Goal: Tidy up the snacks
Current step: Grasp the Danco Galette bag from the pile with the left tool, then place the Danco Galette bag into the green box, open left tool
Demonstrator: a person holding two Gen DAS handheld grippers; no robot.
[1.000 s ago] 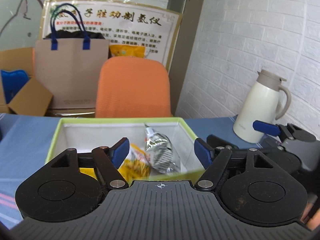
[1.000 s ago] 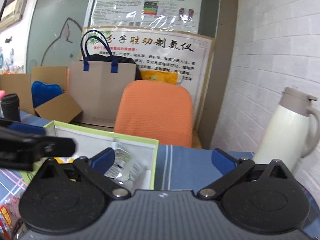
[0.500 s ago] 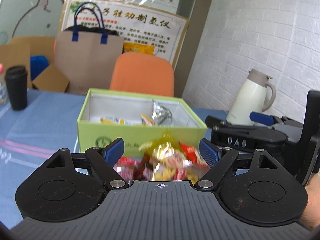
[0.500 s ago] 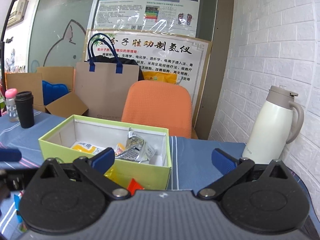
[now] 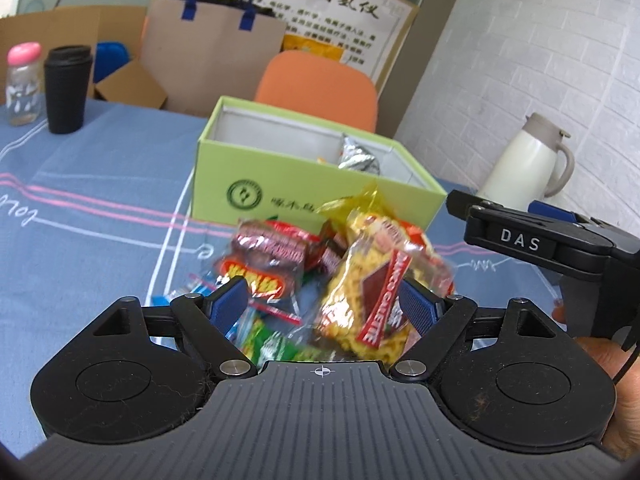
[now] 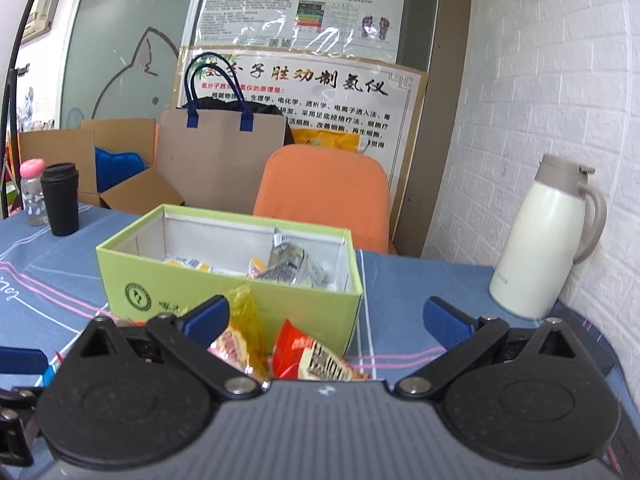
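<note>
We're hovering the left gripper [image 5: 324,300], jaws wide and empty, over the snack pile [image 5: 332,264] just before the green box [image 5: 256,184]. Yellow noodle pack [image 5: 372,280] is lying directly ahead, long axis diagonal. Right gripper [image 6: 324,320] is wide too, farther off.

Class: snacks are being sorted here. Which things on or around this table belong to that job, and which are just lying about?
Part of the job:
- green box
- snack pile in front of it
- silver packet in the box
- left gripper, open

Just lying about:
- white jug
- black cup
- pink-capped bottle
- paper bag
- orange chair
</note>
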